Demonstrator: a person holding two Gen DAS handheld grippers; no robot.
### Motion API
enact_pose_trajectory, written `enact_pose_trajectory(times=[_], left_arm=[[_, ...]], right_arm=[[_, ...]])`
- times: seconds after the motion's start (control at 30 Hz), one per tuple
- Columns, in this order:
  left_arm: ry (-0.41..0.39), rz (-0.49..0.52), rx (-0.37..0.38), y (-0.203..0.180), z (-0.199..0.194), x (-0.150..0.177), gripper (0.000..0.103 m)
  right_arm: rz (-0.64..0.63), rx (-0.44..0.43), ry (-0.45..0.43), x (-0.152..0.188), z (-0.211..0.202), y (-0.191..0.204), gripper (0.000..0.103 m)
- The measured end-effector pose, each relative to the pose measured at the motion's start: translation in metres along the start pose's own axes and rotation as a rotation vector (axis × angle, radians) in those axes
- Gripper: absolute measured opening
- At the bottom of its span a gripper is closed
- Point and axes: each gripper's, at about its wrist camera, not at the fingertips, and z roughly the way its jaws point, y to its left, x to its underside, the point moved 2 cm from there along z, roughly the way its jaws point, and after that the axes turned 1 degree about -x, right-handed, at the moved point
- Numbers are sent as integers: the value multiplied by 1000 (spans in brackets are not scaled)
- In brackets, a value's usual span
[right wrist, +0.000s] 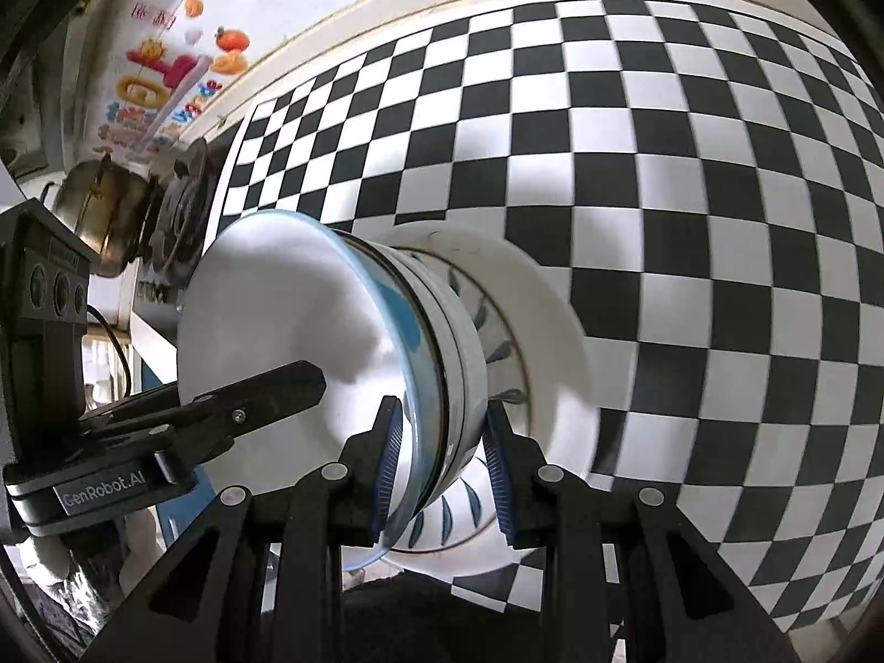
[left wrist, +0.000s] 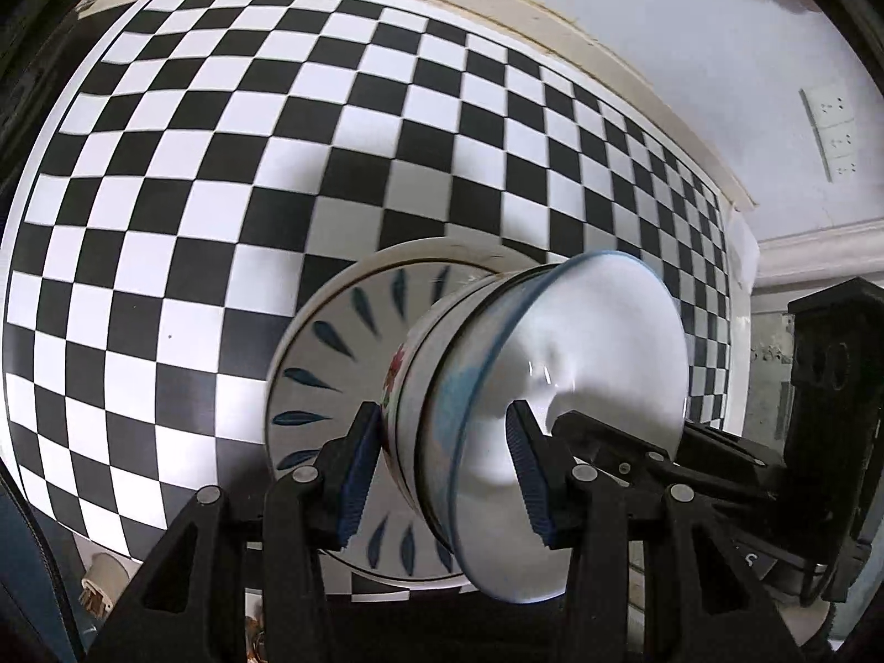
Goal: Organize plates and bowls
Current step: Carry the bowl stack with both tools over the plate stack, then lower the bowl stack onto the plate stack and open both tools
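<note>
A stack of bowls sits on stacked plates on a checkered table. The top bowl (left wrist: 580,387) is white with a blue rim, nested in a flower-patterned bowl (left wrist: 409,387). Below lies a plate with blue leaf marks (left wrist: 326,375). My left gripper (left wrist: 442,475) straddles the bowls' rims, one finger inside the top bowl, jaws apart around the walls. My right gripper (right wrist: 442,469) straddles the same bowls (right wrist: 309,331) from the opposite side, above the leaf plate (right wrist: 497,353) and a white plate (right wrist: 552,304).
The checkered table (left wrist: 221,221) spreads wide around the stack; its far edge meets a white wall with sockets (left wrist: 834,127). In the right wrist view a metal pot (right wrist: 105,210) and a stove burner (right wrist: 182,210) stand beyond the table's left edge.
</note>
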Motion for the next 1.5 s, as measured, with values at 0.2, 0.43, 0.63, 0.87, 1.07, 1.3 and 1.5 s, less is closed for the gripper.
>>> enact_pose_trajectory(times=[0.2,0.43,0.63,0.87,1.07,1.3,1.5], left_arm=[[14,-14,-14,12,6,3,42],[15,11,-56,10,8,4,42],[-24,55,-140,6,-5,8,42],[-136,100,-271,9,-45,22,50],[-226,136,-309,9,-73,40,81],[-318,151,-315,3,-98,53,88],[-372,181,-330,-7,-117,66,88]], right_arm=[[-14,19,32,-5,15,6,32],[-13,41,34,-10,19,10,32],[8,61,27,-9,18,13,32],[-48,169,-70,2,-15,29,32],[-57,260,-172,21,-59,43,84],[-55,317,-265,44,-93,59,87],[-42,332,-319,62,-107,73,88]])
